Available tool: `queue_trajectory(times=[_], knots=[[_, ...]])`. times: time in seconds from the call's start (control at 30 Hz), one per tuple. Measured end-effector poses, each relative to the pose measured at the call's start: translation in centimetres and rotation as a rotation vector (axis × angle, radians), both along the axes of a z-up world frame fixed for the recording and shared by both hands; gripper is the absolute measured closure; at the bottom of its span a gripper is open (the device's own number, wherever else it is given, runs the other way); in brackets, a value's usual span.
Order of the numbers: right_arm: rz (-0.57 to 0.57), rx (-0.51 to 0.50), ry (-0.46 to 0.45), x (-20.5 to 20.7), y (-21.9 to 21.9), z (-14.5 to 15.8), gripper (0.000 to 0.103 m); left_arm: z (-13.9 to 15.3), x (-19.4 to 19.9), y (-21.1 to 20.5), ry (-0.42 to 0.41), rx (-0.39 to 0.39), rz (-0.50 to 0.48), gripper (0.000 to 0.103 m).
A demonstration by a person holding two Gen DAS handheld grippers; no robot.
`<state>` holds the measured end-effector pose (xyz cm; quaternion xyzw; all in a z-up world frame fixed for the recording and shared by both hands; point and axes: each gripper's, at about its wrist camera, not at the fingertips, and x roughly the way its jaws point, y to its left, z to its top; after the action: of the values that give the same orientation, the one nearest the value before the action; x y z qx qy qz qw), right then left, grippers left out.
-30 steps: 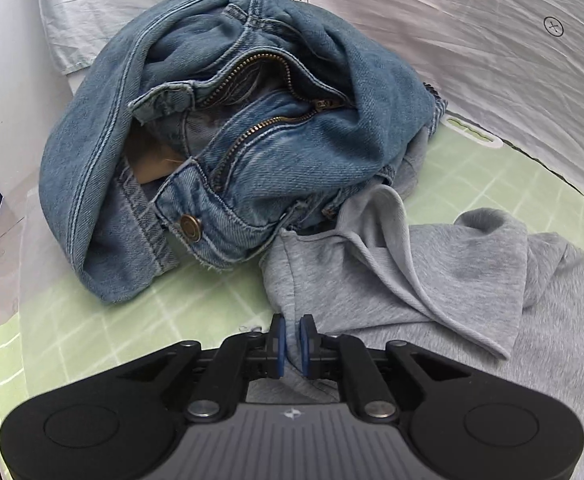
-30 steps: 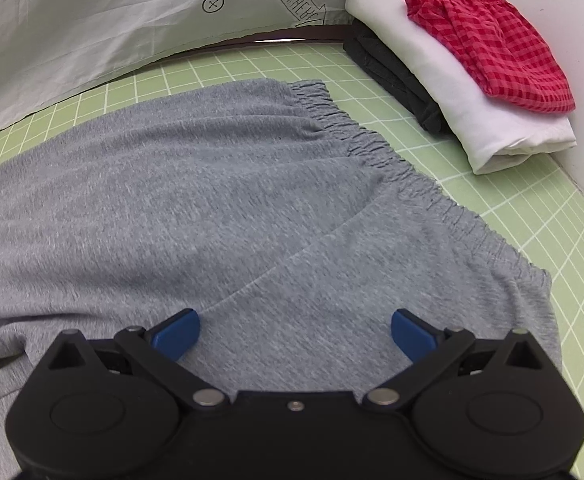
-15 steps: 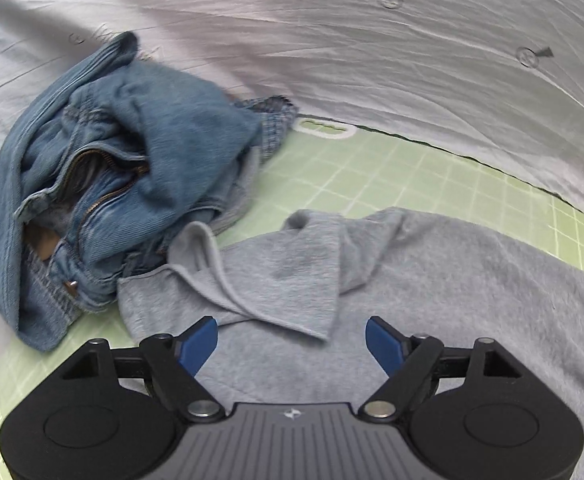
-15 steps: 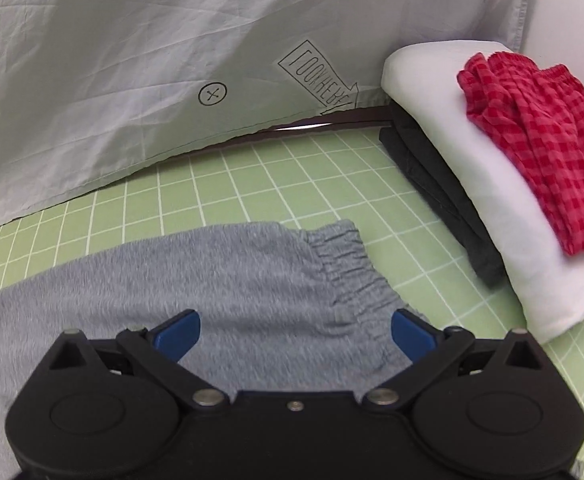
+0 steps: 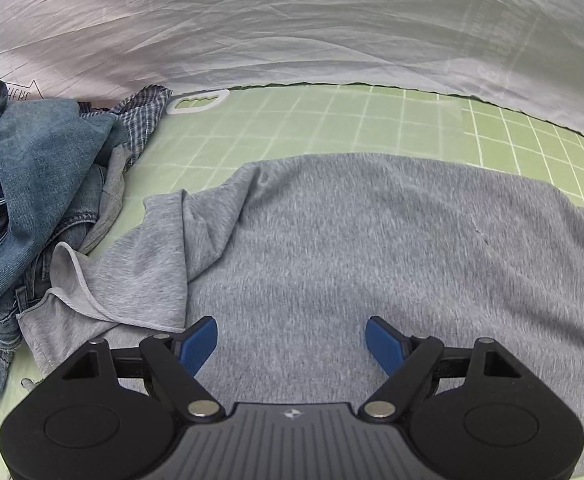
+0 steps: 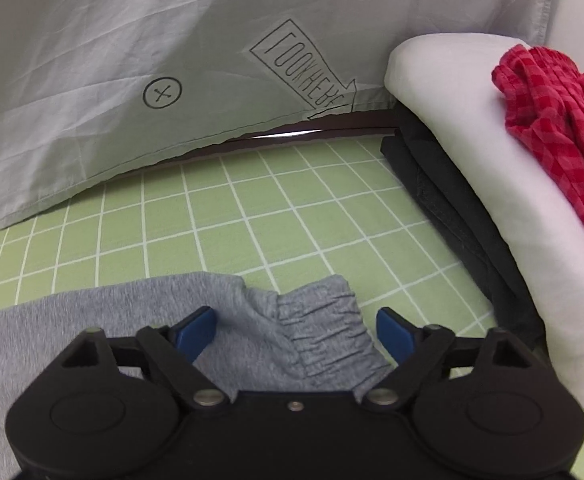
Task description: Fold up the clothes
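Observation:
A grey sweat garment [image 5: 351, 240] lies spread on the green grid mat [image 5: 311, 120]. Its left end is rumpled and folded over [image 5: 140, 264]. My left gripper [image 5: 290, 340] is open and empty just above the grey fabric. In the right wrist view the garment's gathered elastic end [image 6: 323, 328] lies between the open fingers of my right gripper [image 6: 295, 330], which holds nothing. The mat [image 6: 252, 216] shows beyond it.
Crumpled blue jeans [image 5: 32, 184] with a checked cloth [image 5: 140, 112] lie at the mat's left edge. A folded stack of dark [image 6: 451, 216], white [image 6: 491, 184] and red checked [image 6: 563, 128] clothes stands at the right. A pale printed sheet [image 6: 132, 60] hangs behind.
My left gripper opened, let go of the grey fabric and swung right, away from the jeans. My right gripper moved toward the garment's elastic end, staying open.

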<state>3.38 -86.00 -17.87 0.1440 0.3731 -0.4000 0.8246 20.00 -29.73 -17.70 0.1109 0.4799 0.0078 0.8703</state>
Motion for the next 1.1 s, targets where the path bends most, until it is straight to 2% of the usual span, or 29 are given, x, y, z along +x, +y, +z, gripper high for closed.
queue_trajectory(times=[0.1, 0.13, 0.17, 0.3, 0.4, 0.5, 0.57, 0.6, 0.63, 0.67, 0.83, 1.1], knots=[[0.011, 0.002, -0.023, -0.2, -0.6, 0.2, 0.053, 0.0, 0.3, -0.2, -0.003, 0.011, 0.000, 0.018], [0.016, -0.008, -0.022, -0.2, -0.8, 0.3, 0.056, 0.0, 0.5, -0.3, -0.004, 0.015, 0.000, 0.018], [0.021, -0.018, -0.021, -0.2, -0.9, 0.3, 0.063, 0.0, 0.6, -0.4, -0.005, 0.019, 0.000, 0.018], [-0.030, -0.102, 0.023, 0.0, -3.6, 0.3, 0.064, 0.0, 1.1, -0.5, 0.002, 0.000, -0.003, 0.015], [-0.080, -0.100, 0.032, 0.2, -5.9, 0.0, 0.064, 0.0, 1.3, -0.6, 0.008, -0.022, -0.006, 0.013], [-0.101, -0.131, 0.079, 0.5, -6.2, 0.2, 0.053, 0.1, 1.3, -0.6, 0.002, -0.010, -0.005, 0.014], [-0.098, -0.156, 0.086, 0.4, -4.8, 0.7, 0.029, 0.2, 1.2, -0.2, -0.004, -0.011, 0.005, 0.014], [-0.089, -0.169, 0.084, 0.2, -3.8, 1.0, 0.022, 0.3, 1.2, 0.1, -0.006, -0.017, 0.016, 0.014], [-0.081, -0.182, 0.081, 0.1, -2.8, 1.3, 0.011, 0.4, 1.2, 0.5, -0.007, -0.023, 0.027, 0.014], [-0.072, -0.196, 0.079, -0.1, -1.8, 1.6, 0.008, 0.4, 1.1, 0.9, -0.009, -0.026, 0.038, 0.014], [-0.047, -0.079, -0.002, -2.2, 5.5, 2.6, 0.003, 0.6, 0.8, 3.4, -0.011, -0.043, 0.087, 0.014], [-0.035, 0.097, -0.007, -4.4, 18.9, 1.3, 0.003, 1.6, -0.6, 7.4, -0.021, -0.101, 0.081, 0.014]])
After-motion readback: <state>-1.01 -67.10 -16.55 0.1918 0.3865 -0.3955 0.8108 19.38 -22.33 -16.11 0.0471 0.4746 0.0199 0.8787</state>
